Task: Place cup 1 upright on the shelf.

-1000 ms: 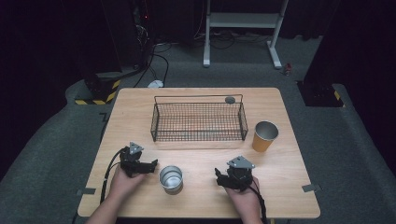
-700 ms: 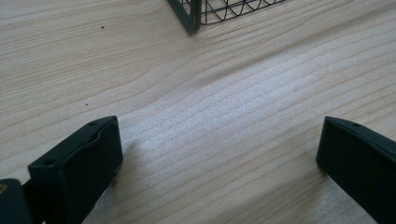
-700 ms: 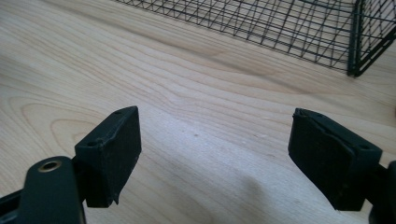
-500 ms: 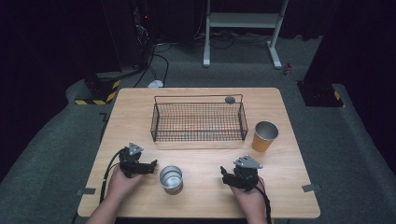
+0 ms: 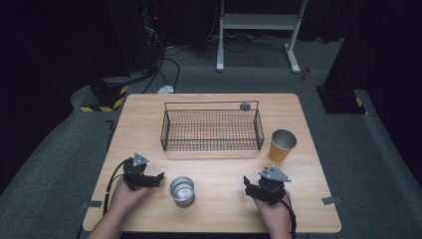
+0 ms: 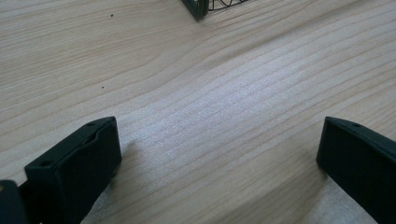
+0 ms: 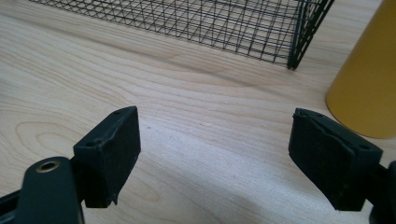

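A black wire basket [image 5: 211, 130] stands in the middle of the wooden table [image 5: 149, 119]. An orange cup [image 5: 282, 145] stands upright off its right end, and a silver cup [image 5: 182, 190] stands upright near the front edge. My left gripper [image 5: 148, 176] rests on the table just left of the silver cup, open, with bare wood between its jaws [image 6: 219, 135]. My right gripper [image 5: 263, 186] lies to the right of that cup, also open [image 7: 215, 123] and holding nothing. Ahead of it are the basket's corner [image 7: 299, 42] and the orange cup [image 7: 366, 84].
A small dark disc [image 5: 245, 106] lies behind the basket's back right corner. A basket corner [image 6: 198, 7] shows at the top of the left gripper view. Beyond the table are grey carpet, cables and a white stand's feet [image 5: 259, 22].
My right gripper has slid a little to the right along the front of the table. The left gripper and both cups have stayed put.
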`<control>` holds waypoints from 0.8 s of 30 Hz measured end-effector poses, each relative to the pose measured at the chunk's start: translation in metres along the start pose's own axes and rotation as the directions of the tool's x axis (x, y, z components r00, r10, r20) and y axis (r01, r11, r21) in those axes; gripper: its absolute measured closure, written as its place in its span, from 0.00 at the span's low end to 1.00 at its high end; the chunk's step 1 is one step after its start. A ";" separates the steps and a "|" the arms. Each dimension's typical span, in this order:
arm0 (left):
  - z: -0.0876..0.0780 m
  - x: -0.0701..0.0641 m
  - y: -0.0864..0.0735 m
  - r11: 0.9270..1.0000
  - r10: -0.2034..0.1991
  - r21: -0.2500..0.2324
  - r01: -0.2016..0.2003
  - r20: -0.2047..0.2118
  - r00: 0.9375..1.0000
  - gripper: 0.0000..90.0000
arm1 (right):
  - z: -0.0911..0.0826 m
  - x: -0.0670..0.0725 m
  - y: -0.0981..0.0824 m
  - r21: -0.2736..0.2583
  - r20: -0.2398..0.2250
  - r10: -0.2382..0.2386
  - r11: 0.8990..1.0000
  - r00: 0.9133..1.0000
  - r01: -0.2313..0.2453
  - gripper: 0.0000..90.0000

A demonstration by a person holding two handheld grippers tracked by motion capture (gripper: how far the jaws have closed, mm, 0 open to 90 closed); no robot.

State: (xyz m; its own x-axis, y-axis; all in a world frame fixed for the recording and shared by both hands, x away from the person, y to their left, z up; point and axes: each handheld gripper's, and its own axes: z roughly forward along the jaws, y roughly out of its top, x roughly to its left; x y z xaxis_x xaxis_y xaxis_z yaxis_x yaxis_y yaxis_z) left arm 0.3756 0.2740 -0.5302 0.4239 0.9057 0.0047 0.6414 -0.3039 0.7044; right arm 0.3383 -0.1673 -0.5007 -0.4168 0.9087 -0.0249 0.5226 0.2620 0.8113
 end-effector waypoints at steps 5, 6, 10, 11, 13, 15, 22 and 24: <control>0.001 0.000 0.000 1.000 -0.001 -0.005 0.001 -0.001 1.000 0.00 | -0.001 -0.003 0.000 0.001 0.009 0.010 1.000 1.000 -0.010 0.17; 0.001 0.000 0.000 1.000 0.003 -0.005 -0.003 -0.002 1.000 0.00 | -0.001 -0.004 0.000 -0.001 0.011 0.006 1.000 1.000 -0.006 0.17; 0.001 0.000 0.000 1.000 0.004 -0.005 -0.004 0.000 1.000 0.00 | -0.002 -0.011 0.000 -0.008 0.027 0.020 1.000 0.999 -0.020 0.16; 0.001 0.000 0.000 1.000 0.001 -0.006 -0.001 0.001 1.000 0.00 | -0.003 -0.013 0.000 -0.009 0.031 0.023 1.000 0.999 -0.022 0.16; 0.001 0.000 0.000 1.000 0.001 -0.006 -0.001 0.001 1.000 0.00 | -0.004 -0.017 -0.001 -0.012 0.036 0.032 0.999 0.999 -0.031 0.16; 0.001 0.000 0.000 1.000 0.003 -0.006 -0.003 0.001 1.000 0.00 | -0.005 -0.020 -0.001 -0.012 0.045 0.039 0.999 0.998 -0.038 0.16; 0.001 0.000 0.000 1.000 0.003 -0.006 -0.003 0.002 1.000 0.00 | -0.011 -0.035 -0.002 -0.027 0.076 0.057 0.998 0.995 -0.055 0.16; 0.001 0.000 0.000 1.000 0.002 -0.006 -0.002 0.002 1.000 0.00 | -0.013 -0.038 -0.002 -0.030 0.086 0.065 0.998 0.994 -0.063 0.16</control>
State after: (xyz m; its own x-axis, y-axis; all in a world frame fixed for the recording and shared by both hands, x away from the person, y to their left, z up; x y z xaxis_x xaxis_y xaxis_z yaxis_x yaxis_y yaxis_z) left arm 0.3760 0.2741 -0.5307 0.4265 0.9045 0.0053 0.6363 -0.3042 0.7089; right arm 0.3435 -0.2068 -0.4942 -0.3161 0.9485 -0.0222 0.5254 0.1945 0.8283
